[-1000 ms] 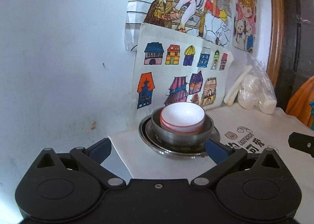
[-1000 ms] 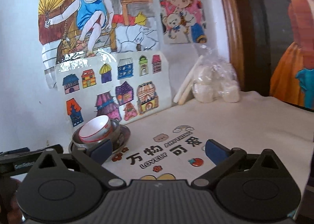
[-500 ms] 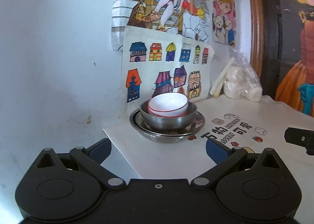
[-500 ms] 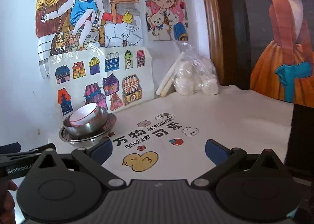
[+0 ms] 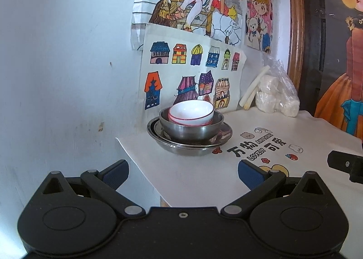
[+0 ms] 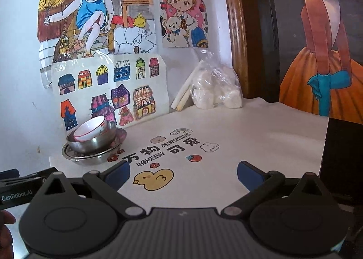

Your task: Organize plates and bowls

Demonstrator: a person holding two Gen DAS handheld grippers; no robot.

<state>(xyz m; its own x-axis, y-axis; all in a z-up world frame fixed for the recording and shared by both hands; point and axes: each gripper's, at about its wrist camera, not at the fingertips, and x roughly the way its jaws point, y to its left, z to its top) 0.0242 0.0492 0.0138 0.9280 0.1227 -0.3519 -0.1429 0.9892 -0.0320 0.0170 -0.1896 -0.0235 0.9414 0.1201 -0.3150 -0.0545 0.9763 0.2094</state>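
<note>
A white bowl (image 5: 191, 112) with a red rim sits tilted inside a steel bowl (image 5: 192, 129), which rests on steel plates (image 5: 190, 145) at the table's far left corner. The same stack shows in the right wrist view: white bowl (image 6: 89, 128), steel bowl (image 6: 93, 143), steel plates (image 6: 95, 158). My left gripper (image 5: 182, 173) stands open and empty, well short of the stack. My right gripper (image 6: 183, 173) is open and empty too, over the printed cloth, to the right of the stack.
The table wears a white cloth (image 6: 238, 136) with printed characters and a yellow duck (image 6: 154, 179). A plastic bag of white lumps (image 6: 215, 91) and two pale sticks (image 6: 183, 95) lean at the back wall. Drawings cover the wall. The table's left edge (image 5: 140, 175) drops off close to the stack.
Both grippers have drawn back from the stack, which now looks smaller and farther away. The stacked dishes have not moved. Both grippers stay open.
</note>
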